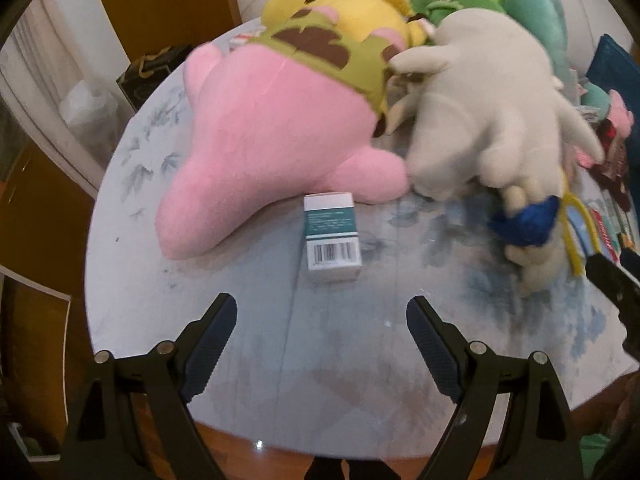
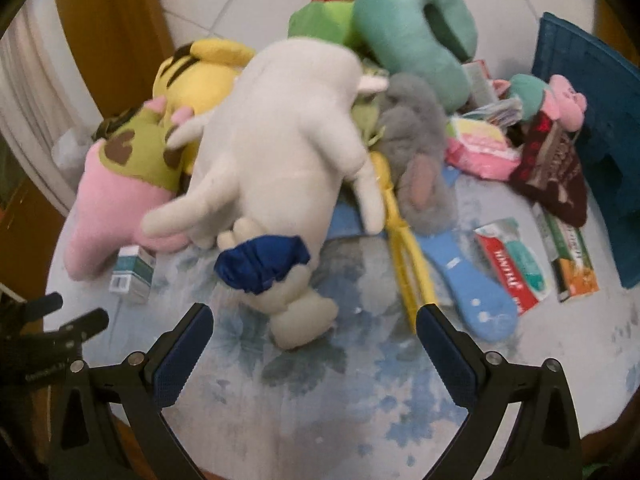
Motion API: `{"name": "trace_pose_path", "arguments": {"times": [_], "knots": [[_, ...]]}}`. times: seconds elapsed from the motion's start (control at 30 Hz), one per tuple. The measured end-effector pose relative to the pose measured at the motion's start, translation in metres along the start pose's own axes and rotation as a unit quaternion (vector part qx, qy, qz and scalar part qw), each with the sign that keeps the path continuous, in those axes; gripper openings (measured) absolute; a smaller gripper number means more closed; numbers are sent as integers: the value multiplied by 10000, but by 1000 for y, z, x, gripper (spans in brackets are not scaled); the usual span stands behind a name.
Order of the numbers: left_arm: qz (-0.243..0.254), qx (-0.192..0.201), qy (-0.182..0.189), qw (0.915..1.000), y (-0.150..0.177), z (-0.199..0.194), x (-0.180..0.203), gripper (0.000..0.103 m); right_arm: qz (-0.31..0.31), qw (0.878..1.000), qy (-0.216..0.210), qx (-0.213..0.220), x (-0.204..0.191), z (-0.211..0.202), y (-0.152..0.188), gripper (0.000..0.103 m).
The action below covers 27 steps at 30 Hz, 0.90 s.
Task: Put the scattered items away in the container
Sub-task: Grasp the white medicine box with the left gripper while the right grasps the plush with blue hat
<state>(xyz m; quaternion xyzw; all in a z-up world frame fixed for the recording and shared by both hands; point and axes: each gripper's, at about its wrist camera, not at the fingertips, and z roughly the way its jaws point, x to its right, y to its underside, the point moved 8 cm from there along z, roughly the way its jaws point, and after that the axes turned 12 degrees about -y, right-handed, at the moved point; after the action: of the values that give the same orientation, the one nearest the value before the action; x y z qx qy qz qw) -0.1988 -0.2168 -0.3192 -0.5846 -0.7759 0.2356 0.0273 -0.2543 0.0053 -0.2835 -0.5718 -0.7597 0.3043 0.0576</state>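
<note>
Grippers both empty, jaws spread wide: left gripper [image 1: 322,314] over bare tabletop [image 1: 248,320] near small barcode box [image 1: 332,238]; right gripper [image 2: 314,322] by white plush [image 2: 280,140]. Scattered plush pile mid-table, blue container [image 2: 592,128] at right edge.

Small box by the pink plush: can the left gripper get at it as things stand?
Probably yes. The left gripper is open and empty, and the small box lies straight ahead of it with only bare table between. The pink plush touches only its far end.
</note>
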Motion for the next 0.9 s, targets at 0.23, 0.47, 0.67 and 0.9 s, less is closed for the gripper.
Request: {"name": "trace_pose_path", "arguments": {"times": [0.23,0.47,0.67,0.9], "knots": [[-58,3,23,10000,-10,38,14,87,72,9999,-1,-106,2,42,13,103],[-60,5,72,10000,-13,59,22,87,-163,9998,126,-32,-2,62,15,103],[-139,218,110,9996,-15,65,27,85,-282,9991,281,125,-2,74,16,103],[-88,370,312,9988,-14,57,35,38,-200,9990,409,17,5,92,24,67]]}}
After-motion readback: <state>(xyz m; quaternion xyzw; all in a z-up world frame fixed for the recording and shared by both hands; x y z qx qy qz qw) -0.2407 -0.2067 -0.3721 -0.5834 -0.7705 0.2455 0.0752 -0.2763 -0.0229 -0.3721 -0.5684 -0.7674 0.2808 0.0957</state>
